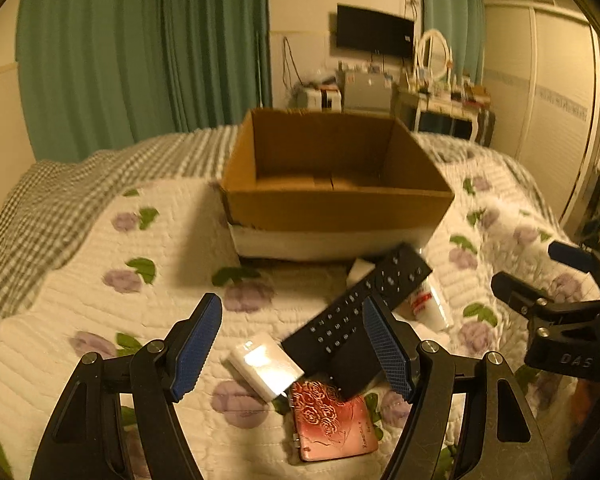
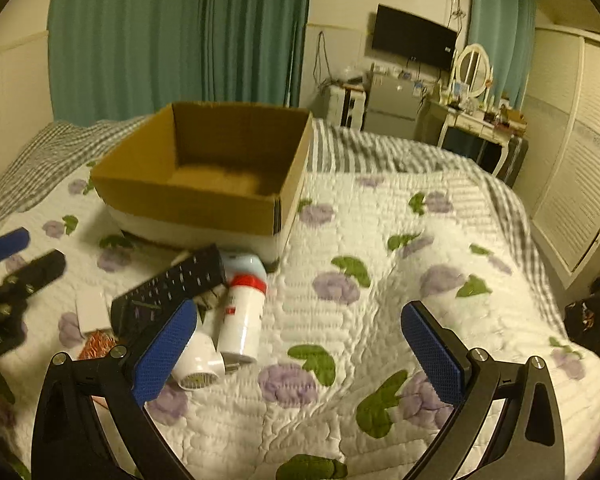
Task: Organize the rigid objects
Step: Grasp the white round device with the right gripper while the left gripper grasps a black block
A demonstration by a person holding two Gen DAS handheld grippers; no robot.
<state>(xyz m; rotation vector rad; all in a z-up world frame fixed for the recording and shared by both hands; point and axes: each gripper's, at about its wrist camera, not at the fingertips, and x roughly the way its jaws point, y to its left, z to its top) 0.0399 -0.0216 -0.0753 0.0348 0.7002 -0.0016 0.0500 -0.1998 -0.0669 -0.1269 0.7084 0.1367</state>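
A bed under a white quilt with purple flowers; open cardboard box at mid-bed; before it a clutter of black remote, white adapter block, red embossed case, white red-banded bottle.

The left gripper fills the lower frame of its own view with blue-padded jaws spread wide, while the right gripper, likewise wide apart, sits low in its view, holding nothing.
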